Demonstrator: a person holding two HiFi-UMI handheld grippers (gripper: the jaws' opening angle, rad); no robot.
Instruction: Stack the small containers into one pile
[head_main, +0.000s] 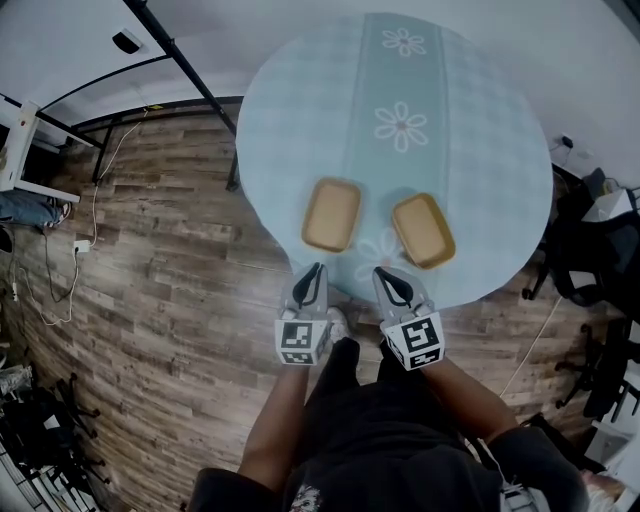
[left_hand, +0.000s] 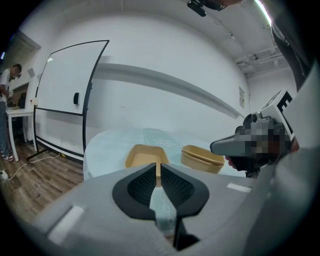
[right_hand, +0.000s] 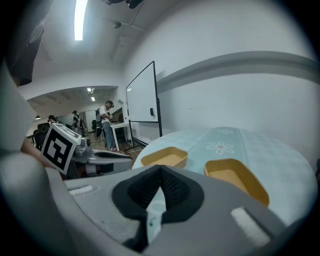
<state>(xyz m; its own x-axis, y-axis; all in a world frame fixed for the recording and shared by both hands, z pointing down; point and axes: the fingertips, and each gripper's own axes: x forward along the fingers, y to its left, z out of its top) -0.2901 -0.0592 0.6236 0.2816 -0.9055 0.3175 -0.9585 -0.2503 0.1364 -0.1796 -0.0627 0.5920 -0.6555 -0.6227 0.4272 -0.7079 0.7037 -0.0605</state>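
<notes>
Two small tan containers sat open side up on the round worktop (head_main: 480, 130), close to its near edge: the left container (head_main: 331, 214) and the right container (head_main: 423, 230), side by side with a gap of cloth between them, neither stacked on the other. Both looked empty, rectangular with rounded corners, the right one turned slightly askew to the left one. They lay to either side of a flower-print runner (head_main: 400, 125) that crossed the pale blue checked cloth. Just short of them, at the worktop's near edge, the left gripper (head_main: 312, 272) pointed toward the left container and the right gripper (head_main: 385, 275) toward the right container, neither touching one. In the left gripper view the fingers (left_hand: 142, 185) were together with nothing between them, and both containers showed beyond their tips. In the right gripper view the fingers (right_hand: 175, 187) were likewise closed and empty, the right container (right_hand: 235, 177) lying just ahead to the right and the left container (right_hand: 165, 157) further off to the left. The person's forearms held the grippers from below in the head view, over a wood-plank floor (head_main: 150, 280) with cables trailing at the left. A whiteboard (left_hand: 70, 100) stood by the white wall beyond the worktop, and several people (right_hand: 107, 122) stood far back in the room.
</notes>
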